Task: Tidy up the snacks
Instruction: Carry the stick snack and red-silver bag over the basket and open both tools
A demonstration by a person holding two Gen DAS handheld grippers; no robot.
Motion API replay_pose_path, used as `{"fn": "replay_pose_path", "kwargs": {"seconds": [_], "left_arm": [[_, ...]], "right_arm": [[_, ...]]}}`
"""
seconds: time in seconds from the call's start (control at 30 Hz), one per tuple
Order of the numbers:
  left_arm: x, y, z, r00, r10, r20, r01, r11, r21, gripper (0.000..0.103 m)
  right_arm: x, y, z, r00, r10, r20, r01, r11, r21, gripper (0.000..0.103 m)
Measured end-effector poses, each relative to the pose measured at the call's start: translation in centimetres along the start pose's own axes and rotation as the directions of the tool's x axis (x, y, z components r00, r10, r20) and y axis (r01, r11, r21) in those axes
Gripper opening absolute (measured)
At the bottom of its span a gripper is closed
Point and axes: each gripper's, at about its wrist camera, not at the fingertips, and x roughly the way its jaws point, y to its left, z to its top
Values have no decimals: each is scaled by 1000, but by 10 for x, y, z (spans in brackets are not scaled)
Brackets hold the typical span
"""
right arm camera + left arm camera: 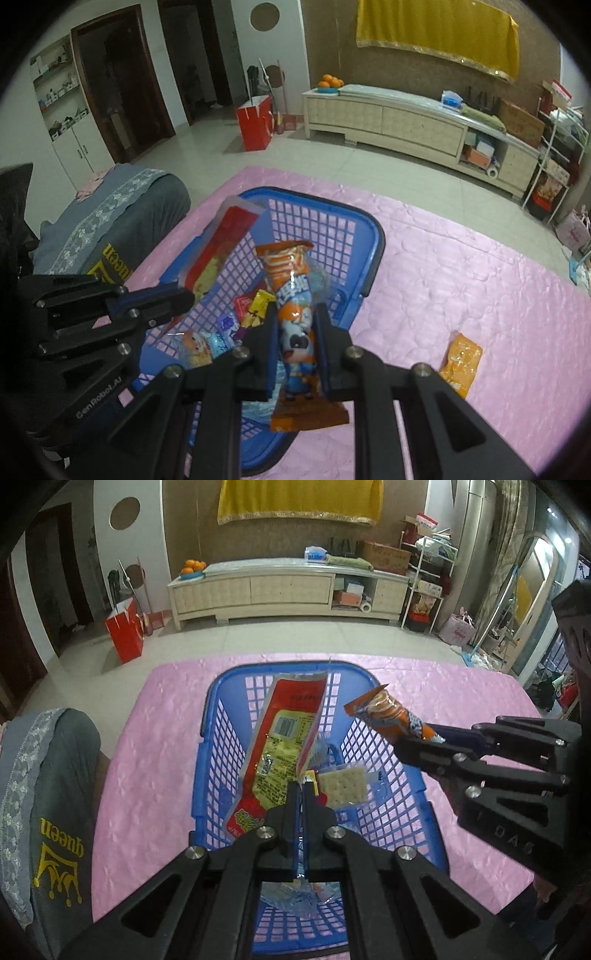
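Observation:
A blue plastic basket (210, 716) (373, 251) stands on the pink table cover. My left gripper (300, 794) is shut on the edge of a flat red and yellow snack packet (284, 734) that hangs over the basket; the same gripper (184, 295) and packet (225, 243) show at the left of the right wrist view. My right gripper (297, 328) is shut on an orange and blue snack tube (297, 321) held above the basket's near right side. In the left wrist view that gripper (424, 738) holds the tube (388, 709) over the right rim. A cracker pack (343, 786) and small sweets (255, 306) lie inside.
A small orange packet (461, 362) lies on the pink cover (147, 775) right of the basket. A grey cushion with yellow lettering (55, 812) sits at the table's left edge. Beyond are tiled floor, a red bag (125, 631) and a long low cabinet (288, 590).

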Motion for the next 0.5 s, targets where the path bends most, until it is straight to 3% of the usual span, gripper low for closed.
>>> {"fn": "replay_pose_path", "kwargs": {"seconds": [0.4,0.47,0.5], "left_arm": [[32,5,3,998,-24,-54,25,1000,11,1],[35,6,3,998,-7,-59,8,1000,15,5],[36,6,2,998,-2,-60,2,1000,13,13]], "right_arm": [[18,-6,8,1000,9,-22,-8,999,38,22],[18,-6,8,1000,6,-23,-5,999,32,22],[18,-6,8,1000,6,-24,-5,999,31,22]]}}
